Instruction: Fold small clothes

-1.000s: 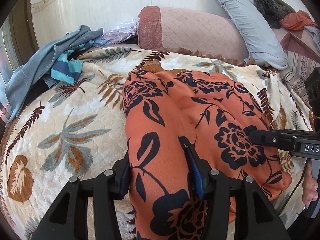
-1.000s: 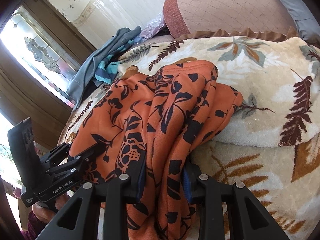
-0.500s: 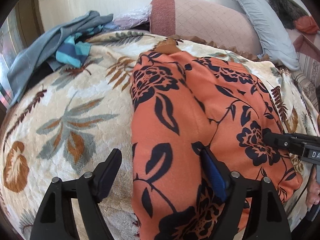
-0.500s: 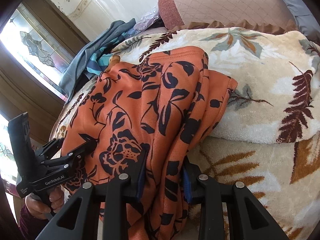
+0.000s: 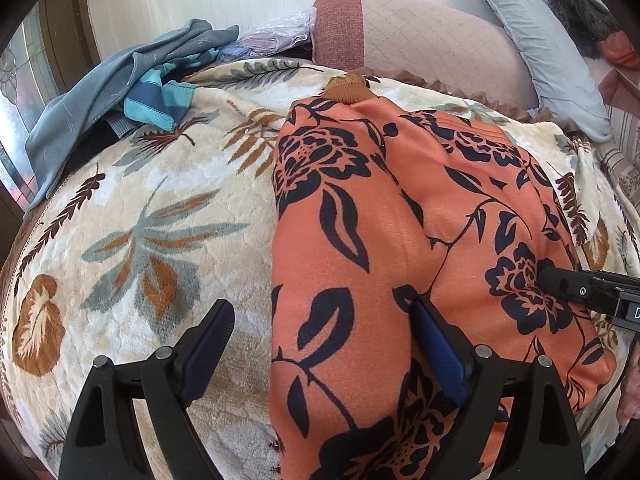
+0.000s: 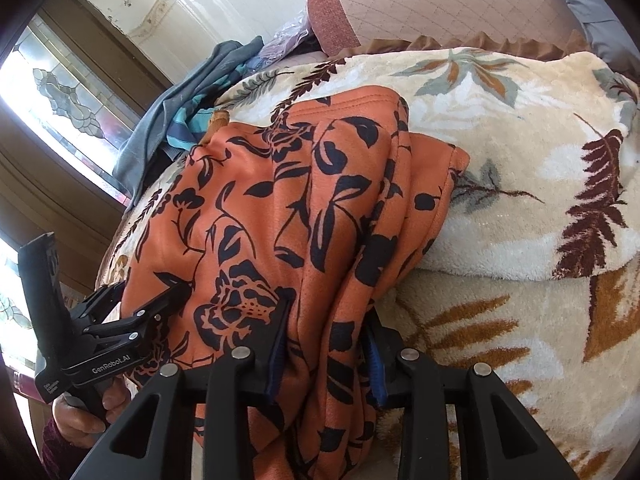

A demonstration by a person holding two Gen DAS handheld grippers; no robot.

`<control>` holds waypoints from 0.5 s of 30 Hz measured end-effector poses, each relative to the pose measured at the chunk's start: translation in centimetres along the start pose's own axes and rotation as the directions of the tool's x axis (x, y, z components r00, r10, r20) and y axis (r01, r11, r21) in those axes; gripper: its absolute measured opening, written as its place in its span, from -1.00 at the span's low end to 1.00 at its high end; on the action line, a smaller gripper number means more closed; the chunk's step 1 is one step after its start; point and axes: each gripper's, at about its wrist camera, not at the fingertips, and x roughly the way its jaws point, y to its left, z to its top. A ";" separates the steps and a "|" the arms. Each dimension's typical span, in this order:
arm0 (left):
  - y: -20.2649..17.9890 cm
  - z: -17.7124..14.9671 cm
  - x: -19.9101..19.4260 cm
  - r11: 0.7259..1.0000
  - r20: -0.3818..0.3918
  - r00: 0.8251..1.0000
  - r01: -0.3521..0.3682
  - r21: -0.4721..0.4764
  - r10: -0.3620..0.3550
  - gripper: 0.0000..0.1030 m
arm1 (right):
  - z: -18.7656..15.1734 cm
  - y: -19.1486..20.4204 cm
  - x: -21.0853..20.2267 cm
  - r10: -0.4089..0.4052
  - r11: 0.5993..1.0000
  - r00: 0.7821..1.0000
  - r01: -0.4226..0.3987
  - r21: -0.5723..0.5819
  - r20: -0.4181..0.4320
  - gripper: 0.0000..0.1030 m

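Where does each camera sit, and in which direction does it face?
Left wrist: behind the open left gripper, facing across the orange floral garment toward the pink cushion.
Right wrist: behind the right gripper, shut on the garment's edge; the left gripper and hand show.
Both see garment, blanket, cushion.

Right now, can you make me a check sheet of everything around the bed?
Surface: leaf-print blanket covers the bed.
Job's things: orange flowered garment lies folded lengthwise on the blanket.
Clutter: grey and blue clothes piled at the far corner.
Grippers: left hand-held gripper open over the garment's edge; right hand-held gripper shut on the garment.
Cables: thin black cable beside the right hand-held gripper.
Surroundings: pink bolster, grey pillow, window.
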 end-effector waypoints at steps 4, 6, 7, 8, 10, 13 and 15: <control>-0.1 -0.2 0.0 1.000 0.003 1.000 -0.008 -0.002 0.008 0.79 | -0.2 0.0 0.0 -0.021 1.000 1.000 0.021 0.002 0.007 -0.07; -0.1 -0.4 0.1 1.000 -0.003 1.000 -0.009 -0.004 0.009 0.83 | -0.4 -0.5 0.1 -0.029 0.999 1.000 0.029 0.016 0.006 0.06; -0.1 -0.5 0.1 1.000 -0.007 1.000 -0.009 -0.005 0.009 0.85 | -0.3 -0.9 0.1 -0.020 0.999 1.000 0.019 0.031 0.003 0.08; -0.1 -0.6 0.1 1.000 -0.010 1.000 -0.007 -0.005 0.007 0.87 | -0.4 -1.2 0.2 -0.007 0.999 1.000 0.008 0.052 -0.003 0.08; 0.0 -0.7 0.2 1.000 -0.022 1.000 -0.014 -0.005 0.014 0.95 | -0.3 -1.4 0.1 0.002 0.997 1.000 -0.001 0.075 -0.009 0.09; 0.7 -0.5 0.5 0.999 -0.092 0.996 0.012 -0.045 -0.016 0.99 | -0.2 -0.9 0.0 -0.021 0.998 1.000 0.022 0.059 -0.012 0.09; 1.4 -0.2 0.9 0.994 -0.157 0.985 0.052 -0.092 -0.066 0.99 | 0.0 -0.8 -0.1 -0.026 0.997 0.999 0.028 0.072 -0.032 0.13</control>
